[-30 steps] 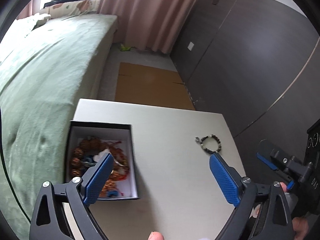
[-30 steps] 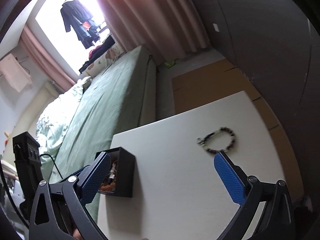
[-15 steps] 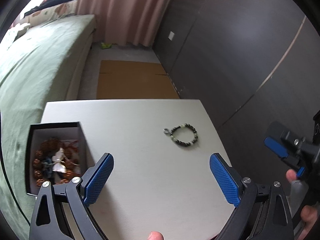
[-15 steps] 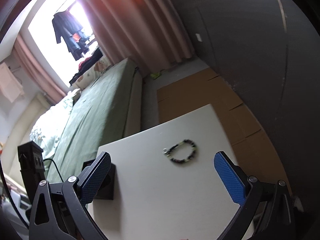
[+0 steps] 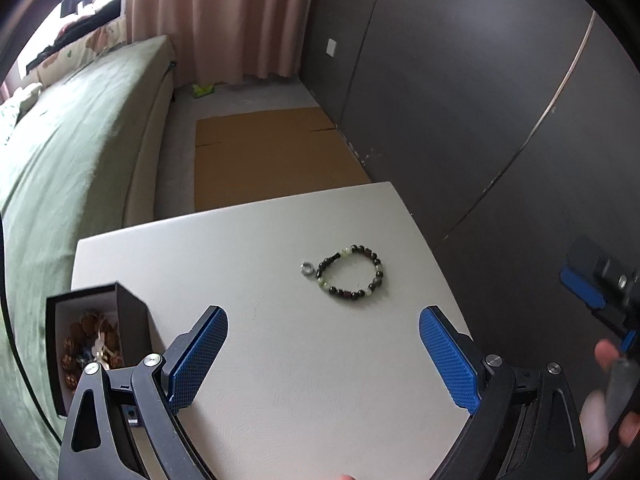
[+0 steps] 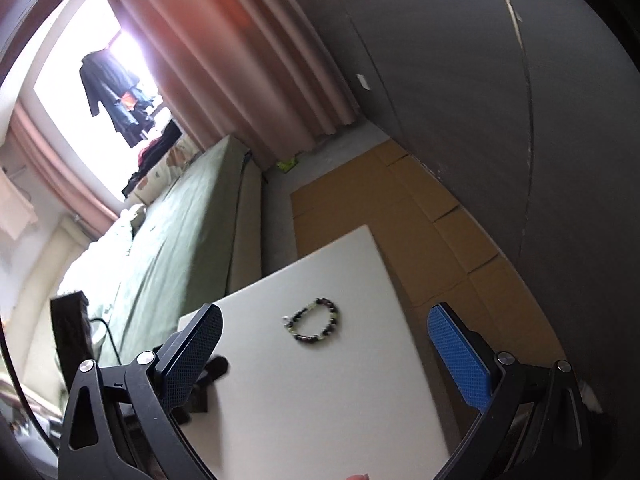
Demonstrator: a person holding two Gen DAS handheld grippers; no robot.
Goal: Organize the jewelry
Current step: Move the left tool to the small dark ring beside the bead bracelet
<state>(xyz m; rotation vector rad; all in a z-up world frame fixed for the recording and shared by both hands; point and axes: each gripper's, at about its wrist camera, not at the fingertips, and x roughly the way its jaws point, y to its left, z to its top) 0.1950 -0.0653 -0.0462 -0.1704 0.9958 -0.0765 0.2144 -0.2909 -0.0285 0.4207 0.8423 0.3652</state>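
Note:
A dark beaded bracelet point(image 5: 351, 272) with a few pale green beads and a small silver ring lies on the white table point(image 5: 280, 360), toward its far right. It also shows in the right wrist view point(image 6: 315, 326). A black box point(image 5: 94, 344) with a white lining holds several brown bead pieces at the table's left edge. My left gripper point(image 5: 324, 354) is open and empty, above the table short of the bracelet. My right gripper point(image 6: 324, 354) is open and empty, also short of the bracelet; part of it shows at the right of the left wrist view point(image 5: 592, 288).
A green-covered bed point(image 5: 68, 152) runs along the left of the table. Flat cardboard point(image 5: 272, 152) lies on the floor beyond the table. A dark wardrobe wall point(image 5: 480, 100) stands close on the right. Pink curtains point(image 6: 248, 60) hang at the back.
Both grippers have swung right, from the box toward the bracelet. The box has slid to the left edge of both views. The bracelet now sits between the fingers. Both grippers stayed open.

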